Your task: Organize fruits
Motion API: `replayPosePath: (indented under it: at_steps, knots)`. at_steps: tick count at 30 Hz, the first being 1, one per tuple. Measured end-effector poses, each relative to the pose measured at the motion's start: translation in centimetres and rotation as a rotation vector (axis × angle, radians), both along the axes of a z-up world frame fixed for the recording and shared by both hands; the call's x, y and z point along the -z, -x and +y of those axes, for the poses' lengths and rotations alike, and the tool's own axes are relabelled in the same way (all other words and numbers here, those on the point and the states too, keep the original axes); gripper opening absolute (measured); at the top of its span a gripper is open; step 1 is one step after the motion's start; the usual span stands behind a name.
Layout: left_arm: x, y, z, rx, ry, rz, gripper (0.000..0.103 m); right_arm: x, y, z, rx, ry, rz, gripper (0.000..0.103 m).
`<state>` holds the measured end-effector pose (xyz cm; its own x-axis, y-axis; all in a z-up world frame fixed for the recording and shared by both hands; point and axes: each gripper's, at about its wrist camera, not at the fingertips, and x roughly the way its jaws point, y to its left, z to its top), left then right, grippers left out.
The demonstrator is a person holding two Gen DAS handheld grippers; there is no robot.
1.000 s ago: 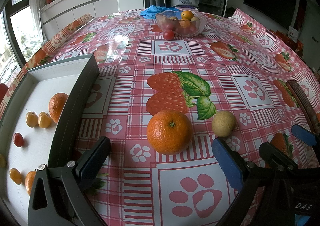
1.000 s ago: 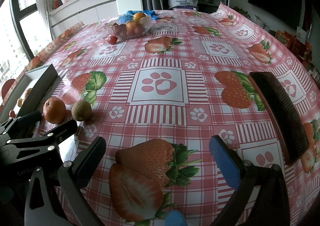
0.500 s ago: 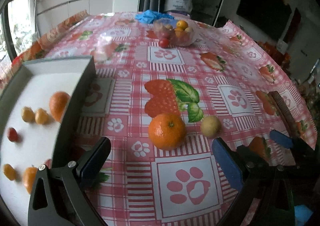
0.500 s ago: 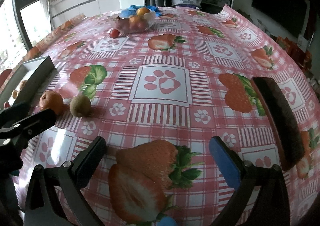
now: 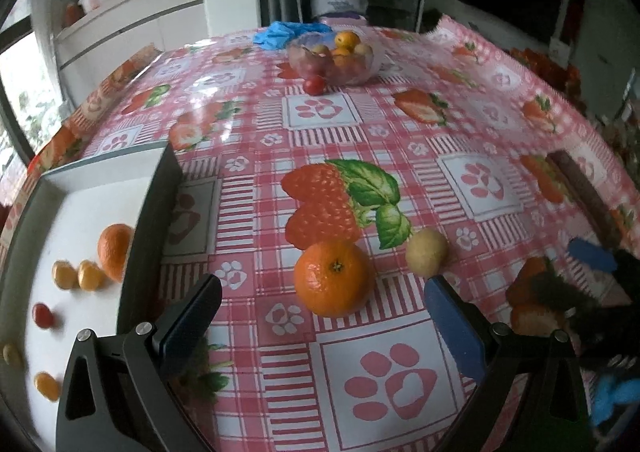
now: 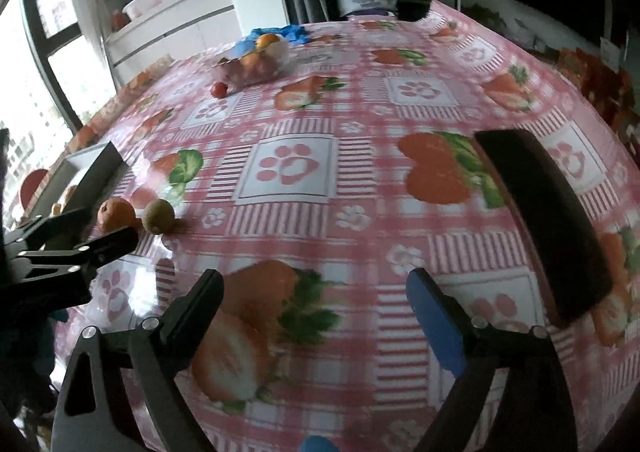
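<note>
An orange (image 5: 333, 278) lies on the strawberry tablecloth just ahead of my left gripper (image 5: 324, 306), which is open and empty. A small yellow-green fruit (image 5: 426, 252) lies right of the orange; both show at the left of the right wrist view, the orange (image 6: 116, 214) and the small fruit (image 6: 159, 215). A white tray with a dark rim (image 5: 148, 228) at the left holds an orange, small yellow fruits and a red one. A clear bowl of fruit (image 5: 335, 59) stands far back with a red fruit (image 5: 315, 85) beside it. My right gripper (image 6: 316, 298) is open and empty above the cloth.
A dark curved tray edge (image 6: 548, 219) lies at the right. A blue cloth (image 5: 290, 31) lies behind the bowl. The left gripper's body (image 6: 60, 252) shows at the left of the right wrist view. The table falls away at its right edge.
Both grippers have lifted and tilted slightly, views are blurred by motion. The orange and the small fruit have stayed in place. Both grippers stay open.
</note>
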<state>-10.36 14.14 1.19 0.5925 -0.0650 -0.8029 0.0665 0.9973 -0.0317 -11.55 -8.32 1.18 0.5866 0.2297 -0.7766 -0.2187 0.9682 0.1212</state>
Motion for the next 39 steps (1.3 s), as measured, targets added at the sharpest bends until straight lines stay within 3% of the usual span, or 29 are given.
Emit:
replayPosePath:
  at_steps: [6, 7, 9, 11, 14, 15, 23, 31, 37, 39]
  knots:
    - [0.8, -0.9, -1.0, 0.031, 0.008, 0.025, 0.1, -0.3, -0.2, 1.4, -0.041, -0.005, 0.01, 0.094]
    - [0.9, -1.1, -1.1, 0.033, 0.008, 0.031, 0.09, -0.4, -0.3, 1.7, -0.048, -0.005, 0.007, 0.094]
    - [0.9, -1.3, -1.4, 0.034, -0.005, 0.031, 0.084, -0.6, -0.4, 2.2, -0.06, -0.008, 0.004, 0.094]
    - [0.8, -1.3, -1.5, 0.038, 0.0, 0.021, 0.072, -0.7, -0.6, 2.9, -0.072, -0.008, 0.001, 0.094]
    - [0.5, -1.7, -1.2, 0.037, 0.002, 0.016, 0.052, -0.9, -0.9, 3.5, -0.079, -0.014, 0.006, 0.094]
    - [0.4, -1.8, -1.1, 0.037, 0.008, 0.014, 0.04, -0.9, -1.0, 3.7, -0.081, -0.019, 0.01, 0.094]
    - [-0.3, 0.1, 0.7, -0.011, 0.092, 0.011, 0.04, -0.9, -3.1, 6.9, -0.131, -0.026, 0.04, 0.094]
    - [-2.2, 3.5, 3.3, -0.06, 0.179, -0.013, 0.04, 0.2, -4.6, 12.6, -0.216, 0.029, 0.061, 0.086]
    - [-3.4, 5.6, 4.9, -0.077, 0.187, -0.034, 0.04, 0.6, -5.5, 15.2, -0.213, 0.131, 0.028, 0.07]
    - [-3.7, 6.2, 5.9, -0.096, 0.196, -0.036, 0.04, 0.6, -5.4, 15.5, -0.205, 0.176, 0.001, 0.047]
